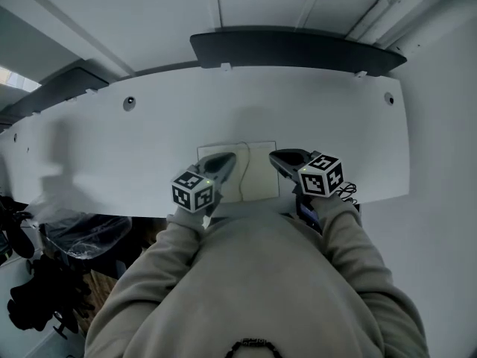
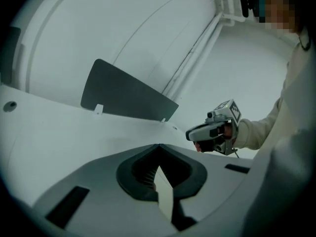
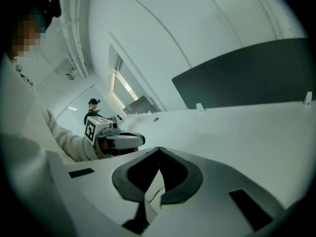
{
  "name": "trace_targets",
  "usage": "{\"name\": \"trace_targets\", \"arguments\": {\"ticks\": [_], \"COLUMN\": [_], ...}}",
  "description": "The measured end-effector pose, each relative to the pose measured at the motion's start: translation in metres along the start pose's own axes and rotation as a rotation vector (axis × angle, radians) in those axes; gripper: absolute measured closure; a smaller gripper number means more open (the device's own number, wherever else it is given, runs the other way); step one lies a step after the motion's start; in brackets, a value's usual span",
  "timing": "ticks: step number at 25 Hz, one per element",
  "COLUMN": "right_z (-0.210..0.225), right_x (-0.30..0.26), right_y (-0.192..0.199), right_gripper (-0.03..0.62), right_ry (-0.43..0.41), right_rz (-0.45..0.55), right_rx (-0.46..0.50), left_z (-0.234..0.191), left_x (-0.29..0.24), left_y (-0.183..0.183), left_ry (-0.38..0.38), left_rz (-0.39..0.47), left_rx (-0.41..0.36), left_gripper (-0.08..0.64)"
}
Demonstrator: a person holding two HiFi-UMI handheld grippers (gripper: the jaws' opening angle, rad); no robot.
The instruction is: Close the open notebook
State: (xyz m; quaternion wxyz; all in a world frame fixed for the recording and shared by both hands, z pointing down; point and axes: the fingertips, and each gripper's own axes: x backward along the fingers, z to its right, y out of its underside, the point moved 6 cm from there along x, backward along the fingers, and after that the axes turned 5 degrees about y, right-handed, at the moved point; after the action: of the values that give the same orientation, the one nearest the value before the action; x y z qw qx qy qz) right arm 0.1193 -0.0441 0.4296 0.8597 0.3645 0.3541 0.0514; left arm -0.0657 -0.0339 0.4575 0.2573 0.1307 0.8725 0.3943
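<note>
Along the pale wall runs one long white counter (image 1: 149, 148), the biggest thing in sight. Two dark divider panels stand at its back edge: one (image 1: 298, 51) right behind the work spot, a second (image 1: 52, 88) farther off to the left. Two small round holes (image 1: 129, 103) are set in the counter top, one towards each end.

Next in size are the two beige sleeves (image 1: 358, 267) of the person who holds the tools.

One pale notebook (image 1: 257, 174) lies flat on the counter near its front edge, directly ahead of the person. It is wider than it is deep, and one thin dark line runs down its middle from back to front. Whether that marks spread pages or a cover, I cannot tell.

Two grippers hang over it. The left gripper (image 1: 223, 161) is above the notebook's left part and the right gripper (image 1: 282, 157) above its right part, tips angled in towards each other. Each carries one marker cube (image 1: 194, 191). Both pairs of jaws are pressed together with nothing pinched between them; the notebook shows only as a pale sliver beneath.

One thin black cable (image 1: 346, 192) curls beside the right gripper. One far-off person (image 3: 93, 110) shows in the right gripper view.
</note>
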Motion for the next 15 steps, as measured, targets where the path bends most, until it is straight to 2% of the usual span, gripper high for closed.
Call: {"name": "trace_targets", "arguments": {"ticks": [5,8,12,15], "right_z": [-0.012,-0.022,-0.033,-0.032], "right_x": [0.038,0.060,0.078,0.083], "right_y": [-0.045,-0.068,-0.082,-0.080], "right_gripper": [0.571,0.571,0.572,0.572], "right_ry": [0.008,0.014,0.032,0.042], "right_rz": [0.120,0.195,0.241,0.251], "right_rx": [0.076,0.117,0.205,0.208], "left_z": [0.022,0.034,0.057,0.071], "left_x": [-0.001,0.001,0.002,0.000], "left_y": [-0.054,-0.086,-0.113,-0.121], "left_ry": [0.036,0.044,0.066,0.077], "left_rz": [0.056,0.109,0.141,0.152], "left_rx": [-0.084,-0.091,-0.057,-0.097], "left_gripper": [0.557,0.557,0.557,0.557]}}
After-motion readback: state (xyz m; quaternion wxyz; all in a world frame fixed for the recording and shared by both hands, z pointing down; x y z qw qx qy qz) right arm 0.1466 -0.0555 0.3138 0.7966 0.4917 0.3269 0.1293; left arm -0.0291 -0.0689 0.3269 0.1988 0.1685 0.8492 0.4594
